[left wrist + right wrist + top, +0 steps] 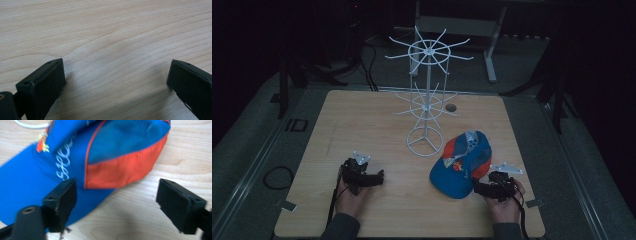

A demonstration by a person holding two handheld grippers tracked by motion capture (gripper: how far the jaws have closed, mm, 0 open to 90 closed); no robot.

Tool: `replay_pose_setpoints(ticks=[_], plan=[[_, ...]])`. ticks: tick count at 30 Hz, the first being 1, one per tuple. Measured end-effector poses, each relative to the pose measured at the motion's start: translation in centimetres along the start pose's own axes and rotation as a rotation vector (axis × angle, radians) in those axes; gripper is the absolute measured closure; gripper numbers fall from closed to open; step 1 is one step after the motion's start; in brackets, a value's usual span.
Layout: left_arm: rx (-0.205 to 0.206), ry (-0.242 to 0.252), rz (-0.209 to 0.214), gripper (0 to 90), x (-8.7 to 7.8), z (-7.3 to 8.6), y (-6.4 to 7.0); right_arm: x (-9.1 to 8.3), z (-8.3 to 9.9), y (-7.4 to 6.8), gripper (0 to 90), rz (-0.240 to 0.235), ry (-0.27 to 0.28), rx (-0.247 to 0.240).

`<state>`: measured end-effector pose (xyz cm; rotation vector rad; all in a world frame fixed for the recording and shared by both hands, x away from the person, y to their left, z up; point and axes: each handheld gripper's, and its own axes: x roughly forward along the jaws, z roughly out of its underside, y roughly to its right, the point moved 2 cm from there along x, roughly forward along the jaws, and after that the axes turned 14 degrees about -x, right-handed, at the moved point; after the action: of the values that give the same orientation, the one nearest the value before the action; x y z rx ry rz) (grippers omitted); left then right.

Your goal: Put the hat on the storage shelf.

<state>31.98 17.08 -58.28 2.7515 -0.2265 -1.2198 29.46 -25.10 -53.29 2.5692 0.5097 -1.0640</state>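
Listing from left to right: the left gripper (379,176), black, two-jawed, lies low on the pale wooden table (362,115) at about 7 o'clock of the board, its jaws spread wide over bare wood grain (112,50) with nothing between them; idle, well apart from the work. At centre, toward 12 o'clock, a white wire display stand with two spoked tiers and a ring base (426,95) rises upright; its base ring sits near the cap's crown side. At 4 to 5 o'clock lies the blue and orange mesh-panelled baseball cap (460,167), crown and brim on the table, printed lettering showing on the blue front (65,157). The right gripper (476,187), jaws parted and holding nothing, noses at the cap's near edge from 5 o'clock. Step judged in hand: taking hold of the cap, probably to hang it on the stand. Advice: slide one jaw under the orange rim, close on a single fabric layer near the brim seam, lift before carrying. Room: the table's near right edge is close behind the right hand; open wood lies left of the cap; the stand's lower spokes are the snag to clear.
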Motion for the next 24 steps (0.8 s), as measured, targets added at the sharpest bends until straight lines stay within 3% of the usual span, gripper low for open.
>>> replay_pose_setpoints(ticks=[13,24], plan=[[0.0,0.0,0.0,2.3,0.0,0.0,0.0,-0.6,-4.2,0.1,12.8,-0.045,0.074,0.027],[-0.001,0.001,0.0,2.2,0.0,0.0,0.0,0.5,-6.9,0.9,12.6,-0.032,0.076,0.038]])
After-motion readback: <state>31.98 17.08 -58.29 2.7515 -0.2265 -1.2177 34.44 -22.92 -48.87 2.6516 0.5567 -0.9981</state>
